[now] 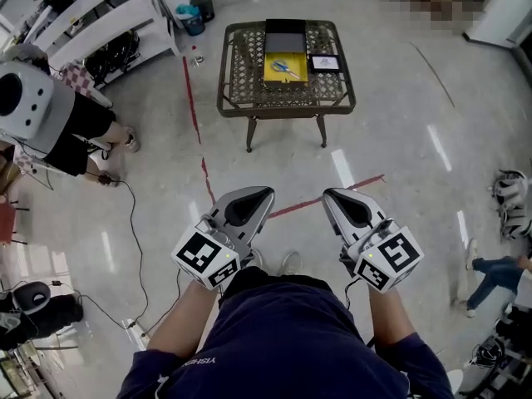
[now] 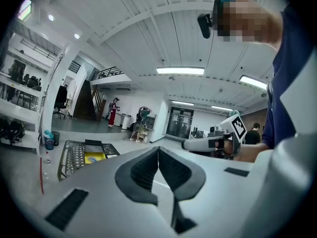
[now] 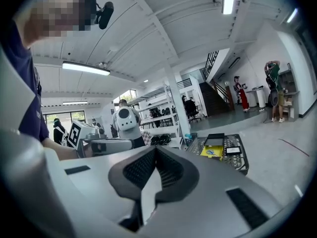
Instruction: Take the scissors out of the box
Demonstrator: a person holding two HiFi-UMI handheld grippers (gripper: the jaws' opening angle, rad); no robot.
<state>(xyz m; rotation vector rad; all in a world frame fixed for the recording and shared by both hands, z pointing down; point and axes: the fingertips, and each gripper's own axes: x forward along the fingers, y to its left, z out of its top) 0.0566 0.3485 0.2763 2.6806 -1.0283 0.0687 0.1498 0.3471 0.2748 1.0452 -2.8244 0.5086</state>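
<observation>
A dark box [image 1: 285,66] with a yellow inside stands open on a small metal lattice table [image 1: 241,90] far ahead of me. Blue-handled scissors [image 1: 285,65] lie in its yellow tray. The box [image 2: 93,157] shows small at the left of the left gripper view, and the box [image 3: 213,151] right of centre in the right gripper view. My left gripper [image 1: 264,193] and right gripper [image 1: 329,194] are held side by side near my body, well short of the table. Both are shut with nothing between their jaws.
A small black tablet-like item [image 1: 325,62] lies right of the box on the table. White shelving [image 1: 91,15] stands at the far left. A person with a white pack [image 1: 41,110] stands at the left, cables [image 1: 137,239] trailing over the floor. Red tape lines [image 1: 204,169] cross the floor.
</observation>
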